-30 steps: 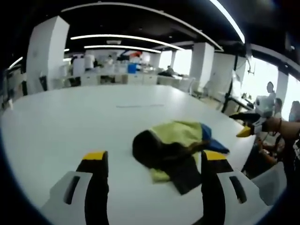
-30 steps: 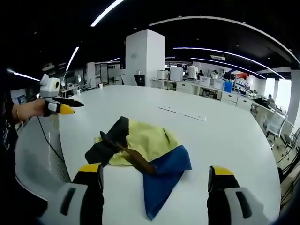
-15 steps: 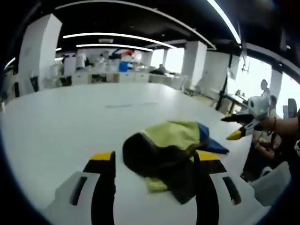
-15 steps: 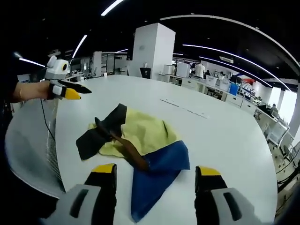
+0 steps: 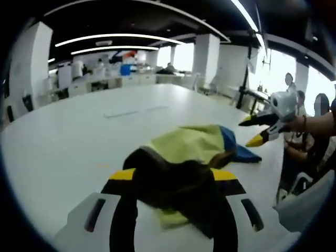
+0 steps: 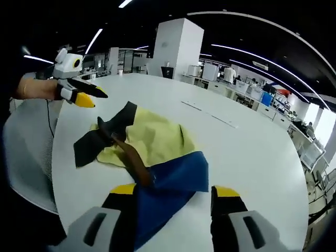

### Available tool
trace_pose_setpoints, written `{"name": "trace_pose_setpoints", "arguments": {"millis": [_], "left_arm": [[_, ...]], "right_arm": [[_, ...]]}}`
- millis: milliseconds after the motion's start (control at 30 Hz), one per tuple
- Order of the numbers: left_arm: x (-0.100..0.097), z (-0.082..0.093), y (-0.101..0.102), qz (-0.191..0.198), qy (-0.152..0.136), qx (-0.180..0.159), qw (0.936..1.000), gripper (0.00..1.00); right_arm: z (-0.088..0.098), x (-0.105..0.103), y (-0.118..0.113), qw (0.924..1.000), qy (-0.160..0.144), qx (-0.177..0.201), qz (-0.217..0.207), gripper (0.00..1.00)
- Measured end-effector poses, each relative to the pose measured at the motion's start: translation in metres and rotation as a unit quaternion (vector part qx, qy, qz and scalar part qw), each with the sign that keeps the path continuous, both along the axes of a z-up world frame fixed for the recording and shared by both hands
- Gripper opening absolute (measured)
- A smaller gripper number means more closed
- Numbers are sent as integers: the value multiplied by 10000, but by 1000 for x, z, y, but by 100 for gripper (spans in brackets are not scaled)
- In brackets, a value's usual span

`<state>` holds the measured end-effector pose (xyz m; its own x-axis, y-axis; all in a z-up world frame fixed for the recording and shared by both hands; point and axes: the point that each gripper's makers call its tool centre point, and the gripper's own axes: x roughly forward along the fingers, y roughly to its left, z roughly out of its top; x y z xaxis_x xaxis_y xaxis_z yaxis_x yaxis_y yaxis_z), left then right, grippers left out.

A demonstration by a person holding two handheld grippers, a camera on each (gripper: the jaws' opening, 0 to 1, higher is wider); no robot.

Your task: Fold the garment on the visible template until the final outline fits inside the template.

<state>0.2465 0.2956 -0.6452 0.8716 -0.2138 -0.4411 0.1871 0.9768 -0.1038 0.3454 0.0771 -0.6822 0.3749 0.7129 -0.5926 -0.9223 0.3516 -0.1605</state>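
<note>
Lying crumpled on the white table (image 6: pixel 252 152) is the garment (image 6: pixel 149 147), yellow in the middle with a black part at one end, a blue part at the other and a brown strip across it. It is sitting near the table's curved edge. In the left gripper view, the left gripper (image 5: pixel 173 178) is reaching low over the black end, jaws spread wide on either side of the cloth, gripping nothing. In the right gripper view, the right gripper (image 6: pixel 176 191) is standing open at the blue end, one jaw overlapping the blue cloth.
</note>
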Motion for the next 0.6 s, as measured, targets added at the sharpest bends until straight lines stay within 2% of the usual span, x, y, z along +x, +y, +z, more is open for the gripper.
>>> {"name": "trace_pose_setpoints", "arguments": {"millis": [100,167,433,500,600], "left_arm": [[4,-5,-4,-82,53,78,9999,45],[9,-9,-8,-130,56,21,9999,43],[22,-25,-16,-262,189,115,9994,36],[24,-31,-17,-294,263,256,9989,33],[27,-37,-21,-396,336,350,9980,32]], "right_arm": [[-4,3,1,10000,-26,-65,54,49],[-10,4,1,9998,120,-133,88,49],[-17,8,4,9987,-120,-346,357,42],[-22,9,2,9974,-184,-531,446,42],[-23,12,3,9967,-299,-567,503,40]]}}
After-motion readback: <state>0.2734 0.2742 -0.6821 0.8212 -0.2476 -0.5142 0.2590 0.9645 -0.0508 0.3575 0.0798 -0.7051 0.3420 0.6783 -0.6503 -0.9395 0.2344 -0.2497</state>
